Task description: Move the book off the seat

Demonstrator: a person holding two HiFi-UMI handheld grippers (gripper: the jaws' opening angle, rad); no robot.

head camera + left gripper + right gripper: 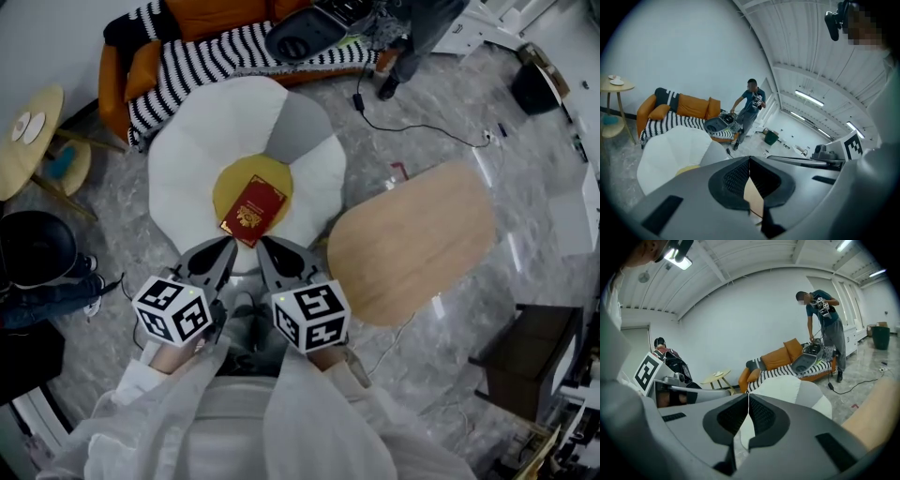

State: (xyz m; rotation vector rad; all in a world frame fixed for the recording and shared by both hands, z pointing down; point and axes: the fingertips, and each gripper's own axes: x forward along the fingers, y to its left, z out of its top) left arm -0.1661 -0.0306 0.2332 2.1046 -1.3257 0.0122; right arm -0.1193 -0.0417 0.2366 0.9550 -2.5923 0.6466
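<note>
Your left gripper (223, 255) and right gripper (274, 253) are both clenched and empty, and the red book (254, 210) lies on the yellow seat (230, 187) just ahead of their tips, so nothing is done yet.

Colours: red rectangular book (253, 208) with gold emblem; yellow round seat cushion (232, 184); white petal-shaped chair (197, 150); black-and-white striped throw (202, 61); orange sofa (211, 14); grey marbled floor (422, 112).

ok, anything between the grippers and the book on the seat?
Nothing visible. The red book lies uncovered on the yellow seat cushion; left gripper and right gripper, both shut, flank its near corner.
</note>
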